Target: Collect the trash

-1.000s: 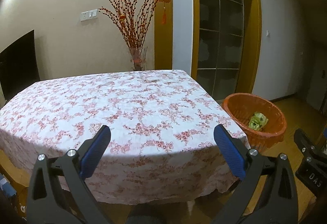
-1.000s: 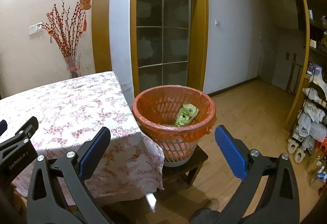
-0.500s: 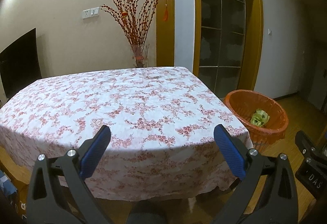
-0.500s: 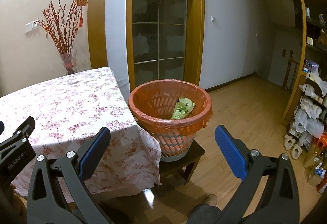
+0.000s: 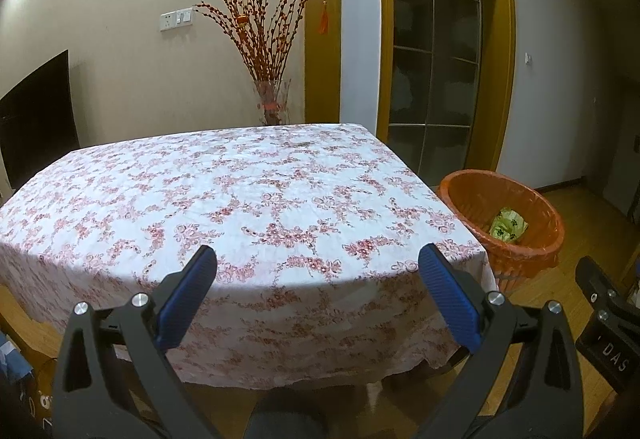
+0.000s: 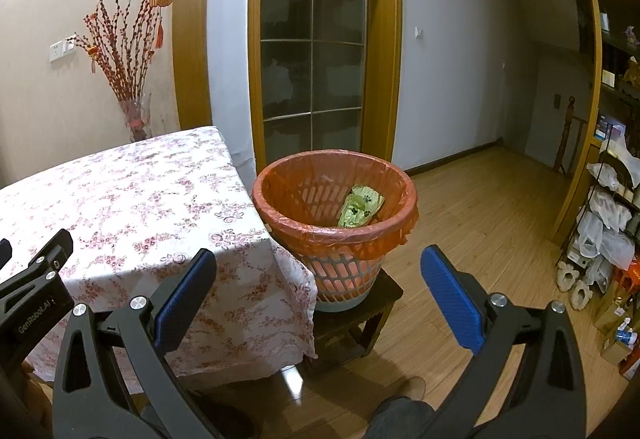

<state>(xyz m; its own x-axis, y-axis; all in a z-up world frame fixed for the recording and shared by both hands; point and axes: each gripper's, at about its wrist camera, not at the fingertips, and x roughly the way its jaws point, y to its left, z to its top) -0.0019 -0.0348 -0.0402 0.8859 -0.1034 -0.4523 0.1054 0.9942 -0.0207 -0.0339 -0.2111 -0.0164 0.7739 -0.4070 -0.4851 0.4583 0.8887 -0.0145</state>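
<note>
An orange-lined trash basket point(image 6: 335, 195) stands on a low dark stool point(image 6: 360, 315) at the table's right side, with a crumpled green wrapper point(image 6: 360, 205) inside. It also shows in the left wrist view point(image 5: 504, 215), wrapper point(image 5: 508, 225) inside. My left gripper point(image 5: 318, 271) is open and empty, held before the near edge of the floral tablecloth point(image 5: 240, 207). My right gripper point(image 6: 318, 271) is open and empty, in front of and below the basket.
A vase of red branches point(image 5: 272, 79) stands behind the table by the wall. A glass door point(image 6: 312, 59) is behind the basket. A rack with bags point(image 6: 608, 223) lines the right wall. Wooden floor point(image 6: 480, 207) lies beyond the basket.
Both grippers have drawn back and lowered a little, so the table and basket sit higher and farther in view. Both stay open and empty.
</note>
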